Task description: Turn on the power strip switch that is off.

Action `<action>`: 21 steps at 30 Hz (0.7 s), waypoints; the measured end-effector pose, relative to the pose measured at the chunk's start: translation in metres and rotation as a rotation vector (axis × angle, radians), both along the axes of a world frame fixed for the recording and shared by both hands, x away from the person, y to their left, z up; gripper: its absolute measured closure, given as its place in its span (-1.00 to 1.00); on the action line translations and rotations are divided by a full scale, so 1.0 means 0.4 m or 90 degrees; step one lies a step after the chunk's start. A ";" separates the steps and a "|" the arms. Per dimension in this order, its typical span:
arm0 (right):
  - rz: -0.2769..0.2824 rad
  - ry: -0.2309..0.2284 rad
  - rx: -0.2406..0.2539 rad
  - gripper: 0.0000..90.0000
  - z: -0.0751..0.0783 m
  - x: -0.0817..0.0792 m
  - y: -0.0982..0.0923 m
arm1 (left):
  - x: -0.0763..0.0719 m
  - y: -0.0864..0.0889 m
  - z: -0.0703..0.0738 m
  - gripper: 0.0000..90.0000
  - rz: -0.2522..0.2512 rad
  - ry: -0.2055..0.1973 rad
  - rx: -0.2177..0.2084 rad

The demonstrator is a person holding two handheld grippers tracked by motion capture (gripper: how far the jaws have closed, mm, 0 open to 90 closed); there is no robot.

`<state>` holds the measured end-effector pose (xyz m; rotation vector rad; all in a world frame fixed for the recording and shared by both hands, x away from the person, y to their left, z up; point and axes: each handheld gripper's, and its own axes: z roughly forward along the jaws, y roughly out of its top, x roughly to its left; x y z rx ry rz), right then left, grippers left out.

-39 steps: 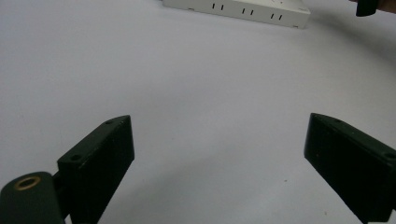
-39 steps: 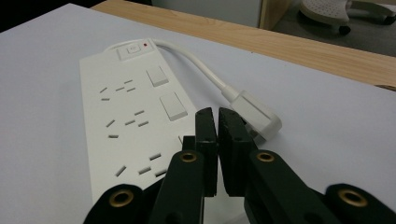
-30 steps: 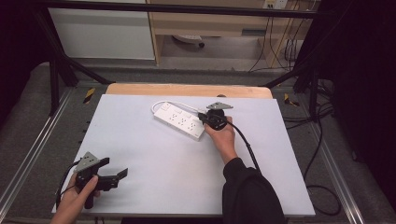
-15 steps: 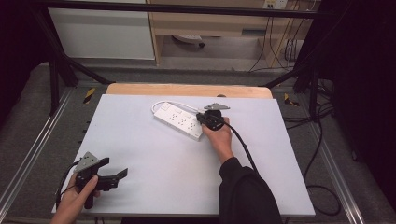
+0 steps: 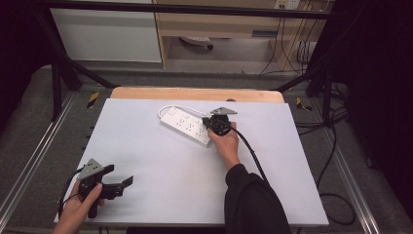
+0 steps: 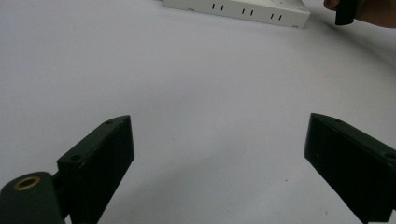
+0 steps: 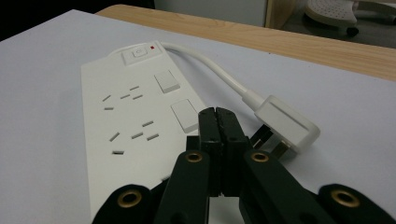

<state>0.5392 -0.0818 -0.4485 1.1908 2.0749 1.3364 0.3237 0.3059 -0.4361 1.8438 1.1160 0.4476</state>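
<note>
Right gripper (image 7: 217, 122): jaws pressed together, nothing between them; tips over near end of white power strip (image 7: 135, 126), exact contact with its surface hard to make out. Strip's plug (image 7: 286, 122) lies just right of jaws on bench (image 5: 146, 146), prongs partly hidden behind them. Left gripper (image 6: 219, 154): jaws spread wide over bare bench; strip far ahead, cut off at frame top.

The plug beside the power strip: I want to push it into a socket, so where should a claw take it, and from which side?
Take the plug by its flat white body, across the two long sides, coming from above. It lies flat on the table with its prongs towards the strip, so the sides are free. The cord leaves its far end; keep clear of that.
</note>
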 end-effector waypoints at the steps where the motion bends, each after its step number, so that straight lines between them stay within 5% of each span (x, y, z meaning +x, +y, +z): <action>1: 0.000 0.000 0.000 1.00 0.000 0.000 0.000 | 0.000 0.000 0.000 -0.82 0.000 0.000 0.000; 21: 0.000 0.004 -0.008 1.00 -0.006 0.004 0.013 | 0.000 0.000 0.000 -0.82 -0.001 0.000 -0.001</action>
